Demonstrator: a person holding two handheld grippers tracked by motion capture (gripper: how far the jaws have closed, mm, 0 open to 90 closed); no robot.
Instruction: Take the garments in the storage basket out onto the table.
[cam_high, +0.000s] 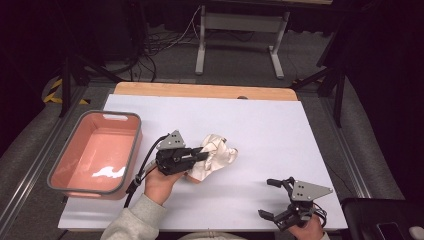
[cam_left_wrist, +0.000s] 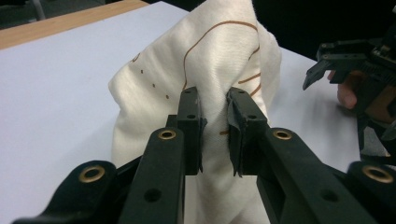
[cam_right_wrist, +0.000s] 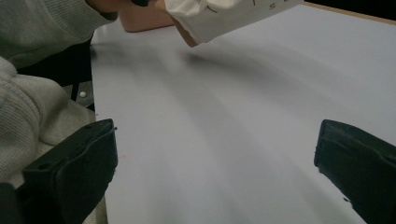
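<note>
Crumpled cream cloth (cam_left_wrist: 205, 60), thin brown lines

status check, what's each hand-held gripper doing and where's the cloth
Left hand-held gripper shut on the white cloth, mid-table. Right hand-held gripper open, holding nothing, near table's front edge. Pink bin at left, apart from the cloth; nothing in the way.

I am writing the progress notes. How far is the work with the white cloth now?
Done: the left gripper has pinched a fold of the white cloth. In hand: the cloth is bunched on the table. Left: the pink bin holds no cloth; the right gripper waits open, likely to help.
</note>
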